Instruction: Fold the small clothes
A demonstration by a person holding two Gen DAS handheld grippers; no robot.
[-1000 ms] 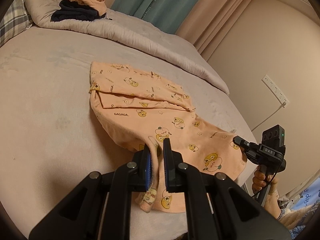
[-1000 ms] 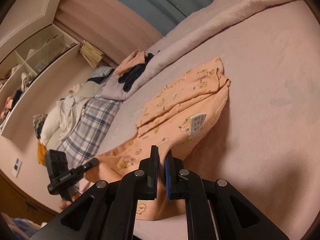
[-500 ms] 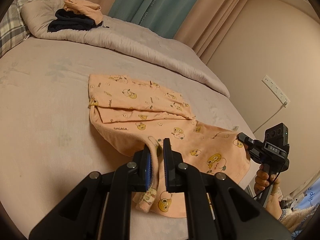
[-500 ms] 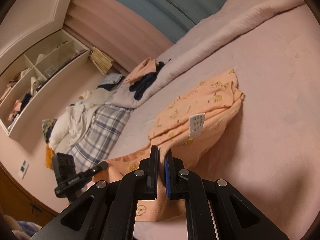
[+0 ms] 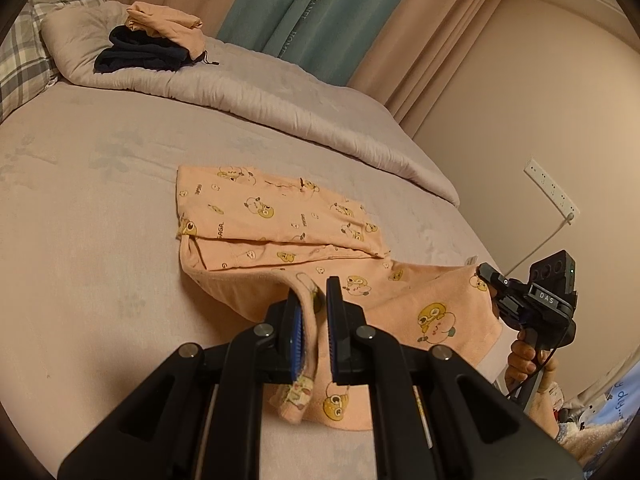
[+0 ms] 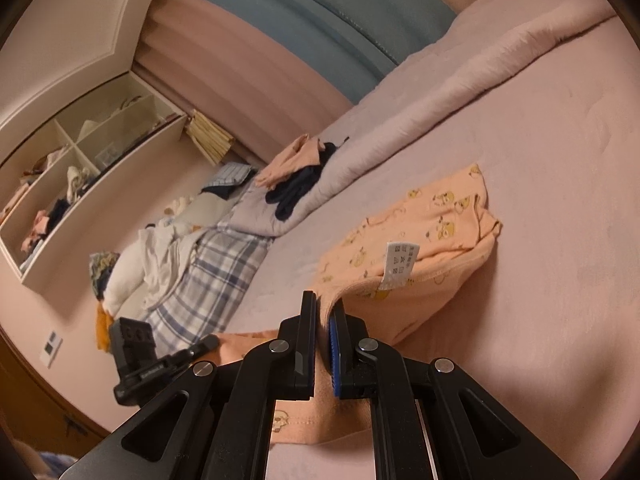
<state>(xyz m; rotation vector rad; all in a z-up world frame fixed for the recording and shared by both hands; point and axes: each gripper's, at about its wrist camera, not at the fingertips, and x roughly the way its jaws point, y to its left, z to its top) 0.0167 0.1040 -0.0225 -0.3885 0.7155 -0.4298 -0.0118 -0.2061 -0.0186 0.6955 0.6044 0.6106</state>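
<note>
A small orange garment with cartoon prints (image 5: 280,216) lies partly folded on the bed; it also shows in the right wrist view (image 6: 432,224), with a white care label (image 6: 400,266). My left gripper (image 5: 314,292) is shut on the garment's near hem and holds it lifted off the bed. My right gripper (image 6: 326,312) is shut on the other end of that hem. The right gripper also shows at the right of the left wrist view (image 5: 486,274), and the left one at the lower left of the right wrist view (image 6: 212,342). The hem hangs raised between them.
The bed (image 5: 80,240) has a pinkish-grey cover. A rolled duvet (image 5: 280,100) lies along the far side with dark and orange clothes (image 5: 152,48) on it. A plaid pillow (image 6: 204,276) and piled clothes lie by the headboard. A wall shelf (image 6: 72,184) hangs above. A wall with a socket (image 5: 552,196) is at the right.
Both grippers have lifted the near hem and carried it forward over the garment toward the folded far part. The cloth between them now stands higher off the bed.
</note>
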